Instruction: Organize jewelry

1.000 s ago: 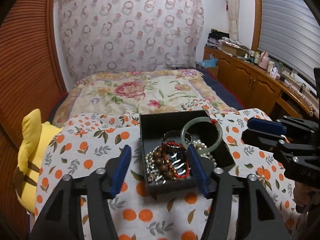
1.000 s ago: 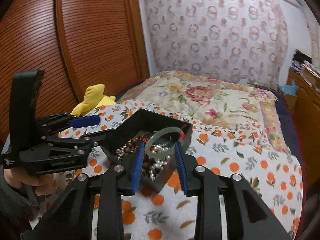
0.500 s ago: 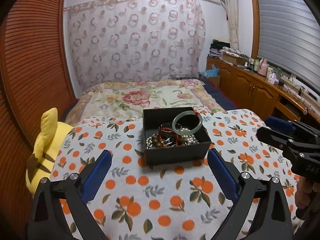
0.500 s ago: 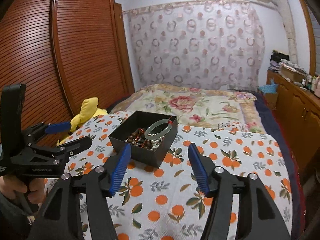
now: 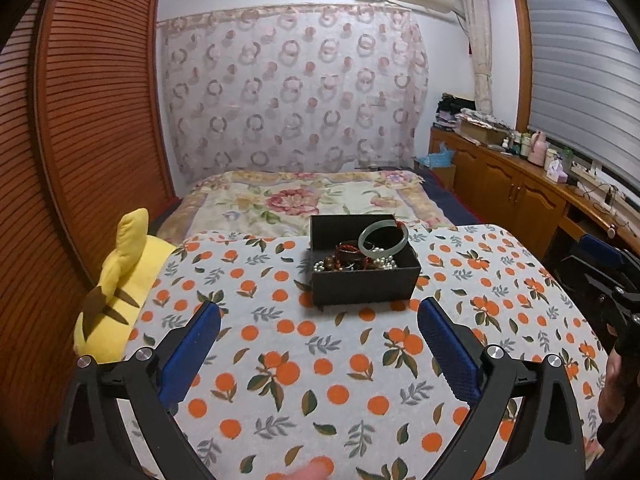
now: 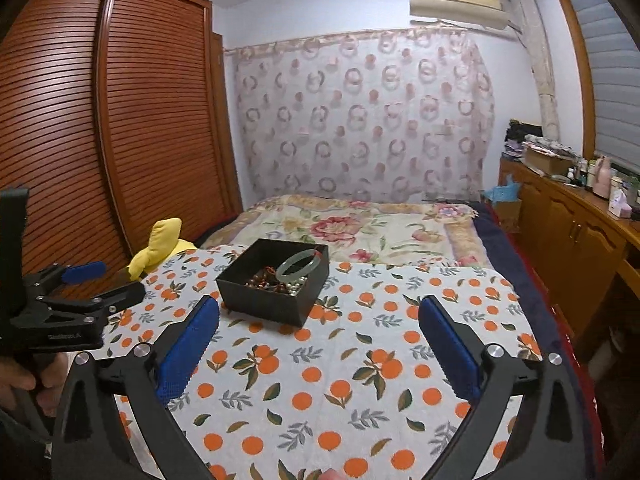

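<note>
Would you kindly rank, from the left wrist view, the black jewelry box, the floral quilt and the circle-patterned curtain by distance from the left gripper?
1. Black jewelry box: straight ahead of the left gripper, on the orange-print cloth.
2. Floral quilt: on the bed behind the box.
3. Circle-patterned curtain: on the far wall.

A home bedroom — quilted bed (image 5: 304, 196) (floral), louvered wardrobe (image 6: 120, 120), curtain (image 5: 292, 92).

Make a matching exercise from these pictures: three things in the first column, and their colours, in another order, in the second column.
Things:
1. bangle
2. jewelry box
3. plush toy

Colours:
A. yellow
B. pale green
C. black

Pairs: 1-B, 2-C, 3-A. The bangle leans inside the open jewelry box; the plush toy lies at the left edge of the orange-printed cloth.
</note>
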A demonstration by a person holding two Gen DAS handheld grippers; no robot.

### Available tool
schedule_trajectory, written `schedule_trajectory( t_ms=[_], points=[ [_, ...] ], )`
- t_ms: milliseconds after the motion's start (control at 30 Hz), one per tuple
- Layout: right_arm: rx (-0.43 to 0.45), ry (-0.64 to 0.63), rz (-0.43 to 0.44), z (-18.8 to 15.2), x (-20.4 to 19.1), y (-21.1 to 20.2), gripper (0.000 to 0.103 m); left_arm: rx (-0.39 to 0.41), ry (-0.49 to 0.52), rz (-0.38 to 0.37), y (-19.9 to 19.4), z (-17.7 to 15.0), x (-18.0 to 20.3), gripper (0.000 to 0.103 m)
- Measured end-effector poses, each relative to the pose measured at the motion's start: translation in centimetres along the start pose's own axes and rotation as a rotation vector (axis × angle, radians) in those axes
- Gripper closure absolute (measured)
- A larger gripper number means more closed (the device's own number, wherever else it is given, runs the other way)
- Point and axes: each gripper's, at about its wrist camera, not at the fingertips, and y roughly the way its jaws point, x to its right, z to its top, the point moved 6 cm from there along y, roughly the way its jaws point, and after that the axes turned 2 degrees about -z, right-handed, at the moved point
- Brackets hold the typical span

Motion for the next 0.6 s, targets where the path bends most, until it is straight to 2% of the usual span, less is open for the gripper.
schedule_trajectory(
  t_ms=[600],
  points=[
    [0.011, 0.008, -0.012, -0.07, -0.02, -0.34, 0.002, 0.009, -0.002, 0.001, -0.74, -0.47, -0.36, 0.008]
  ],
)
